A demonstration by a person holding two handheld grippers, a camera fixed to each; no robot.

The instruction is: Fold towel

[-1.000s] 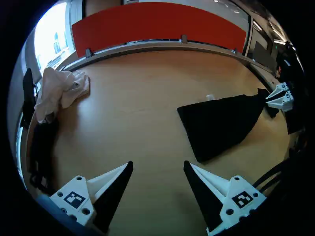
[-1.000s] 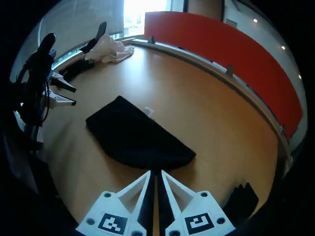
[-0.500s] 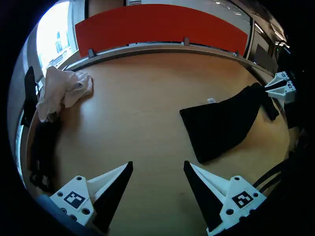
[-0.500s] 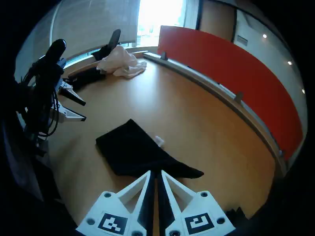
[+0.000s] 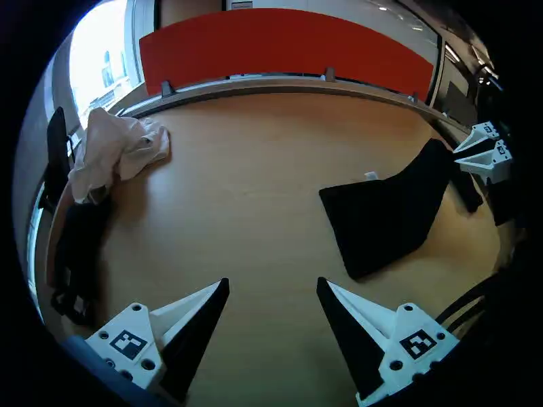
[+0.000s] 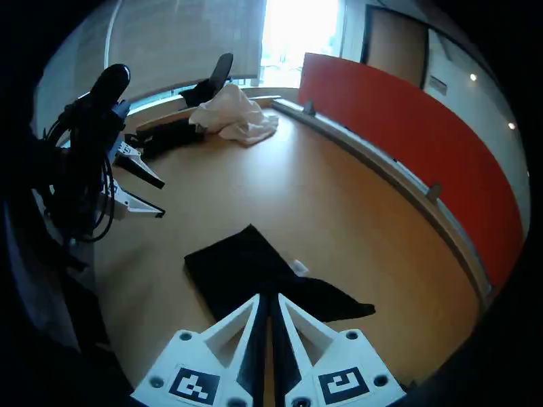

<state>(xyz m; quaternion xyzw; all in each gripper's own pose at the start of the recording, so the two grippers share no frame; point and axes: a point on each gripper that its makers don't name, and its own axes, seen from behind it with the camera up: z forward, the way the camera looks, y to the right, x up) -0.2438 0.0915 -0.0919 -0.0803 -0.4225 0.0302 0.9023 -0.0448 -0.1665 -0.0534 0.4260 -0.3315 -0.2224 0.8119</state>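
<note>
Presently: right gripper [image 6: 271, 308] pinching the black towel [image 6: 241, 271], left gripper [image 5: 271, 305] agape

Across the wooden table [image 5: 258, 169], the towel lies as a dark, wedge-shaped sheet. It is mostly flat on the wood. In the left gripper view its far corner is raised off the surface, up to the tips of the right gripper at the right edge of that view.

In the right gripper view, that gripper's fingers [image 6: 234, 332] stand almost together with a thin slit between them. The towel's near edge runs up into the slit. They appear to press the cloth from both sides, though the contact itself is hidden behind the fingertips. A small white tag [image 6: 297, 266] sits at the towel's edge, on the side toward the red partition [image 5: 285, 47] that runs along the table's far rim.

The left gripper's fingers [image 5: 193, 322] are spread wide and hold nothing, with plain wood between them. The towel's nearest corner is near the right-hand finger but apart from it. In the right gripper view this gripper hangs at the left among dark cables [image 6: 88, 169].

A crumpled pale cloth [image 5: 115, 152] is heaped at the table's far left corner, well apart from the towel, with open wood between the two. A dark bundle [image 5: 71, 258] lies just beside it along the table's edge, and a dark chair [image 6: 217, 71] stands behind it by the bright window.
</note>
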